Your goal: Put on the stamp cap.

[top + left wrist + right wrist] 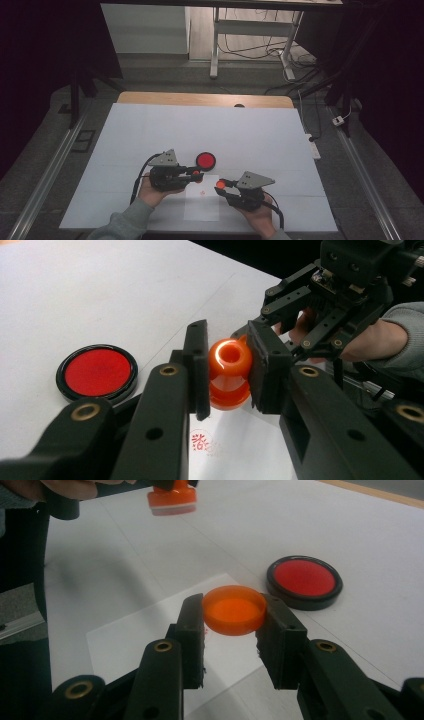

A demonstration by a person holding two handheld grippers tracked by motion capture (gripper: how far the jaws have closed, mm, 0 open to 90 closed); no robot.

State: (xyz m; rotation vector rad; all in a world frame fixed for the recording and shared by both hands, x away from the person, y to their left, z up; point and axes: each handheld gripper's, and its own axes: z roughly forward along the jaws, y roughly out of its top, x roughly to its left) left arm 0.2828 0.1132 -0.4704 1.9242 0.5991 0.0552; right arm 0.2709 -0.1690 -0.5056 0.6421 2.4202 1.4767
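Right gripper clamps the orange cap above the white paper. Left gripper grips the orange stamp over the paper; red ink pad sits just beyond.

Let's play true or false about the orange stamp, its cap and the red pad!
1. The left tongs hold the orange stamp. True.
2. The cap is on the stamp. False: the right tongs hold it, apart from the stamp.
3. The red pad lies on the table, and nothing grips it. True.
4. The paper is blank. False: it bears a small red mark.
5. The stamp is pressed on the pad. False: it is held up over the paper.
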